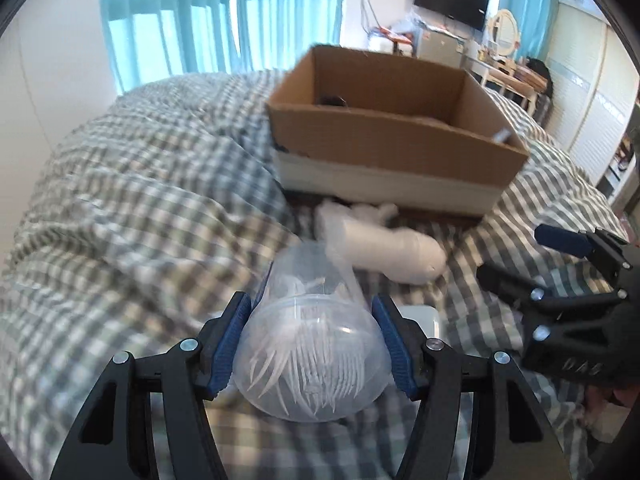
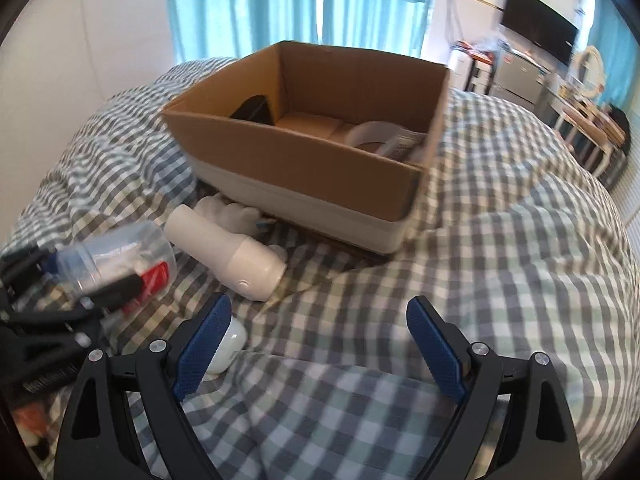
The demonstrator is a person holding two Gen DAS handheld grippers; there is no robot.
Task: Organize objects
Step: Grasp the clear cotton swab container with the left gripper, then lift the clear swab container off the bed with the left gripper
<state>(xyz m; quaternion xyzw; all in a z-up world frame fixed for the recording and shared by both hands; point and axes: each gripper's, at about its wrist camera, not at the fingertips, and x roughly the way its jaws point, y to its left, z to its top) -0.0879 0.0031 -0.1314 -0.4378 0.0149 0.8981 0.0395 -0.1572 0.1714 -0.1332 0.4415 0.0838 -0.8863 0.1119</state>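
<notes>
A cardboard box sits on the bed, with curtained windows behind it. Just before the box's near wall lies a bundle of gloves, and nearer than that a bottle on its side. Left of the bottle, a clear plastic jar is between the left gripper's fingers. The right gripper hangs over the bed to the right. A television hangs on the wall at far right.
</notes>
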